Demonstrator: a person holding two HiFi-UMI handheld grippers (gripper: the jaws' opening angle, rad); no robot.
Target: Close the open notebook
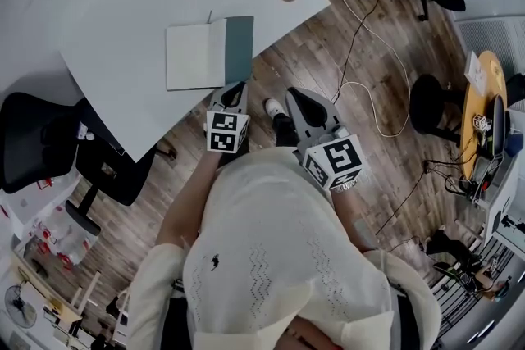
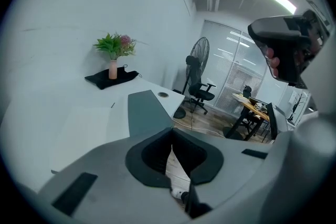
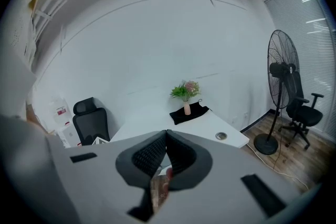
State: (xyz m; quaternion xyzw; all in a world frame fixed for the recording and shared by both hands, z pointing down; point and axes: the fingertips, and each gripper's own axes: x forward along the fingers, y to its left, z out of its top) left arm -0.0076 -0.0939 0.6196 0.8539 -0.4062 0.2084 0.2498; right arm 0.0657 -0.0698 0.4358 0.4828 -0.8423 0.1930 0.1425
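To close the notebook (image 1: 209,53) well, I judge I should work from its outer edge. That means sliding a thin tip under one half, swinging it over about the spine in an arc, and not shoving the whole book across the bench (image 1: 123,20). It lies open and flat near the bench's front edge, with the white page on the left and the grey-green half on the right. The grey-green half looks the handier one to fold leftward. My left tool (image 1: 232,94) has its jaws pressed together with nothing between them, which suits prying under a cover. In the head view its tips sit right at the near edge of the grey-green half, and I cannot tell whether they touch. In the left gripper view the notebook (image 2: 147,110) spreads just ahead of and below the left tool's tips (image 2: 171,132), so I seem to be above it. My right tool (image 1: 305,104) is also closed and empty (image 3: 166,131). It hangs over the wooden floor (image 1: 328,53) off the bench corner, to the right of the book and apart from it.
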